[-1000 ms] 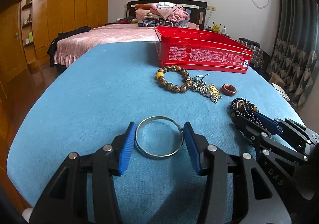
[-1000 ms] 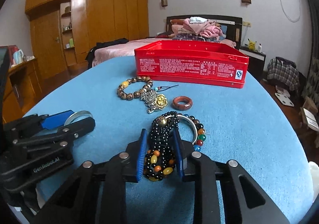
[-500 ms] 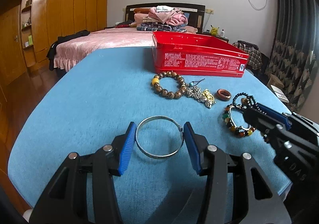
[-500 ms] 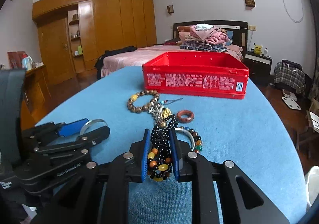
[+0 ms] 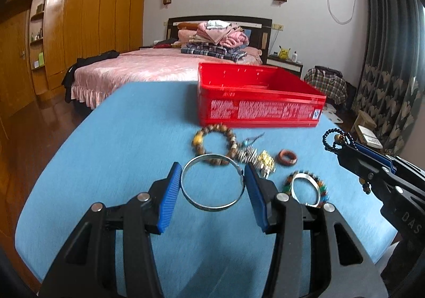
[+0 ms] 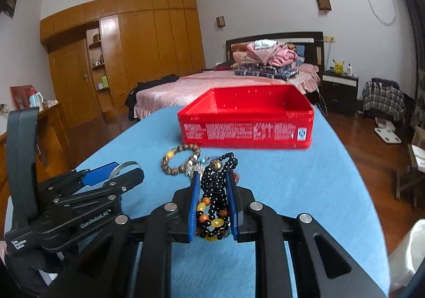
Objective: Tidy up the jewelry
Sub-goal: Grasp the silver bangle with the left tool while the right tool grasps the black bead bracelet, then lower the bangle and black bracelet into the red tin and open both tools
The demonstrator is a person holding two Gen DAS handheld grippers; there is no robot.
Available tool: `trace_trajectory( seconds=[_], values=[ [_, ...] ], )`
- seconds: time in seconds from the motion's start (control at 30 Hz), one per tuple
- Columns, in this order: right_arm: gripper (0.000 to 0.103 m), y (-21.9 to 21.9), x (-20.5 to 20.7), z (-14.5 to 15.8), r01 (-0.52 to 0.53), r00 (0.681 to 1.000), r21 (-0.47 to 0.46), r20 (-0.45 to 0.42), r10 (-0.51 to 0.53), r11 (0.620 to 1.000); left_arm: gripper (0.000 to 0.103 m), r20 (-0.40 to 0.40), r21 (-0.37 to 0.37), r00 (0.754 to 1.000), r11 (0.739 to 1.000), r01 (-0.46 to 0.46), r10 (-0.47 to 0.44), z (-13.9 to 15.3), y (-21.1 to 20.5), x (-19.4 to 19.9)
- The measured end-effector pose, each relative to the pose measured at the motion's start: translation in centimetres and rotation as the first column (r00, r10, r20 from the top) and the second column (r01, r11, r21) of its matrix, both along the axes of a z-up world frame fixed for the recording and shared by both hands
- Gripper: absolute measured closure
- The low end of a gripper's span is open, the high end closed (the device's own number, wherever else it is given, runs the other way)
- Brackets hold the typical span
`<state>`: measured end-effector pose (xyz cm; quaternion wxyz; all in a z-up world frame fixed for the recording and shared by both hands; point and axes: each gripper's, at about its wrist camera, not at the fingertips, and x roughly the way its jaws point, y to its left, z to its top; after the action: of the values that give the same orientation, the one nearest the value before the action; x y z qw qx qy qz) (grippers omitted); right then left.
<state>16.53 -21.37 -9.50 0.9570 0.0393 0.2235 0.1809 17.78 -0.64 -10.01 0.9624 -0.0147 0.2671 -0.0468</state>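
Note:
My left gripper [image 5: 212, 181] is shut on a silver bangle [image 5: 212, 206] and holds it above the blue table [image 5: 119, 144]. My right gripper [image 6: 212, 189] is shut on a black bead necklace [image 6: 215, 202] with orange and yellow beads, lifted off the table; it also shows in the left wrist view [image 5: 335, 140]. An open red box [image 5: 255, 101] stands at the far side. On the table lie a brown bead bracelet [image 5: 213, 145], a silver and gold charm cluster [image 5: 256, 157], a brown ring [image 5: 287, 157] and a colourful bead bracelet with a silver bangle [image 5: 305, 188].
A bed [image 5: 159, 67] with folded clothes stands behind the table. Wooden wardrobes [image 6: 119, 59] line the left wall. A nightstand [image 6: 340, 85] and curtains [image 5: 385, 59] are on the right. The table's right edge drops to a wooden floor [image 6: 372, 152].
Both grippers have lifted with their loads. The silver bangle and the black necklace have left the table, and the colourful bracelet stays behind on the cloth.

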Motion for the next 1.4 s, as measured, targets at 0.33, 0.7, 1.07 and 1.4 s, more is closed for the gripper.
trace_trajectory(
  seconds=[0.33,0.7,1.07,1.4],
  values=[
    [0.084,-2.0,4.1,4.1,0.028,0.997,0.045,0.069,-0.031,0.999,0.056,0.067,-0.033,0.998,0.999,0.004,-0.002,3.1,-1.1,3.7],
    [0.084,-3.7,12.6,6.0,0.058,0.996,0.1,0.059,-0.064,0.993,0.056,0.14,-0.047,0.99,0.998,0.034,-0.027,7.2,-3.2,11.5],
    [0.084,-4.3,19.4,4.3,0.098,0.995,0.107,-0.002,-0.098,0.989,0.056,0.071,-0.065,0.996,0.996,0.067,-0.062,4.9,-5.0,18.2],
    [0.054,-4.7,21.8,2.2,0.134,0.989,0.084,-0.067,-0.129,0.987,0.034,0.041,-0.049,0.996,0.996,0.08,-0.078,3.9,-4.7,19.7]
  ],
)
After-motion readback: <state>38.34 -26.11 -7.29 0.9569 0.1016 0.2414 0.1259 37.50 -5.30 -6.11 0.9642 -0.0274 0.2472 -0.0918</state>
